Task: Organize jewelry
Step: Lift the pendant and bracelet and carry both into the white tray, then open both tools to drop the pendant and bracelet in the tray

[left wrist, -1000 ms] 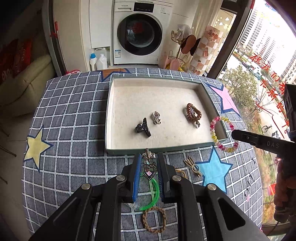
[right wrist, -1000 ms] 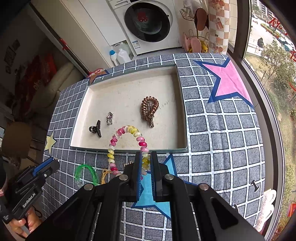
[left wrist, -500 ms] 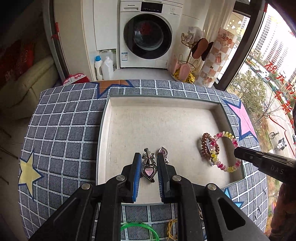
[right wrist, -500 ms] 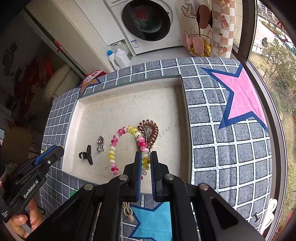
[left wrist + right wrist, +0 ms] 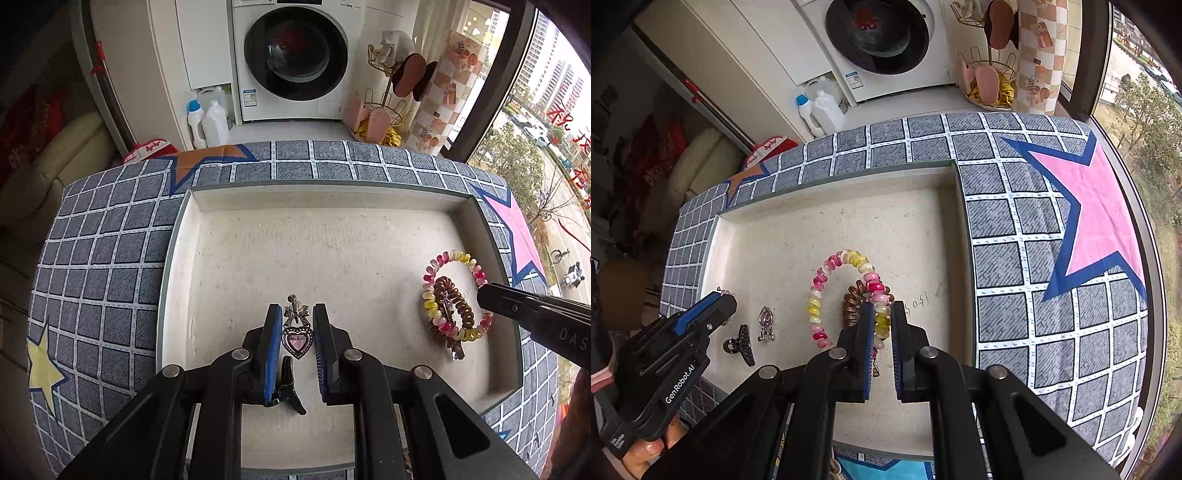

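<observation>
My left gripper (image 5: 294, 312) is shut on a pink heart brooch (image 5: 297, 339) and holds it over the shallow tray (image 5: 321, 186). A black claw clip (image 5: 290, 387) lies on the tray floor under it. My right gripper (image 5: 879, 308) is shut on a pink-and-yellow bead bracelet (image 5: 827, 280), which lies over a brown coil hair tie (image 5: 851, 304) at the tray's right side. The bracelet (image 5: 456, 295) and coil tie (image 5: 452, 306) show in the left wrist view too. A small silver pendant (image 5: 766, 320) and the claw clip (image 5: 740, 343) lie near the left gripper (image 5: 720, 299).
The tray sits on a blue checked cloth with stars (image 5: 1052, 229). A washing machine (image 5: 295, 55), detergent bottles (image 5: 207, 122) and a slipper rack (image 5: 391, 99) stand beyond the table. A window runs along the right.
Both grippers moved forward from over the cloth to inside the tray, carrying the brooch and the bracelet. The bracelet now rests over the coil tie.
</observation>
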{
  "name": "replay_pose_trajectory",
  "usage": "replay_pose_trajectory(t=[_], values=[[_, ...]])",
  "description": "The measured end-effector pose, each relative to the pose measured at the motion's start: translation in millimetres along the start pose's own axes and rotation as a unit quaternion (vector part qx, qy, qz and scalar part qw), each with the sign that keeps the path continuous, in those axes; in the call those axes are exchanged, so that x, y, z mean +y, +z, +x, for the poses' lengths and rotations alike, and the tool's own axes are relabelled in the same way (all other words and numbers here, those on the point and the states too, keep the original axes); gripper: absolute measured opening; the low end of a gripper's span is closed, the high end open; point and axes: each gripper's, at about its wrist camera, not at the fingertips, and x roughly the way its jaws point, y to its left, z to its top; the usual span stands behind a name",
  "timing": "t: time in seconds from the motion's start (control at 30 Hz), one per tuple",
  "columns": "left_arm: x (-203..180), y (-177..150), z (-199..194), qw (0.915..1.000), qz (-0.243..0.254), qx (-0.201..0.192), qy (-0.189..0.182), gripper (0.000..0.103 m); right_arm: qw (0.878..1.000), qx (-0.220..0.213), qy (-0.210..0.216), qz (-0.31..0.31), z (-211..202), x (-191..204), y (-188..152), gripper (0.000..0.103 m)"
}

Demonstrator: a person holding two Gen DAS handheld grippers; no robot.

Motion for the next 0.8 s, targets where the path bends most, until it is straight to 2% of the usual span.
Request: replay_pose_trajectory(t=[0.43,0.63,0.7,0.73,0.77,0.8], values=[[-8,-1,16,0.9994,0.018,0.019,0.025,0.030,1.000,0.024,0.008,0.004,13,-8,0,0.010],[-10,-1,12,0.9990,0.025,0.011,0.036,0.030,1.000,0.028,0.011,-0.002,14,-7,0,0.011],[-11,0,9,0.9989,0.025,0.011,0.037,0.030,0.999,0.030,0.013,-0.001,14,-7,0,0.018],[-11,1,8,0.9990,0.025,0.010,0.036,0.030,0.999,0.030,0.015,0.001,14,-8,0,0.030],[-11,1,6,0.9990,0.025,0.008,0.035,0.030,0.999,0.029,0.017,0.003,13,-8,0,0.046],[-12,2,4,0.9990,0.025,0.007,0.036,0.030,0.999,0.025,0.020,0.005,11,-8,-1,0.051]])
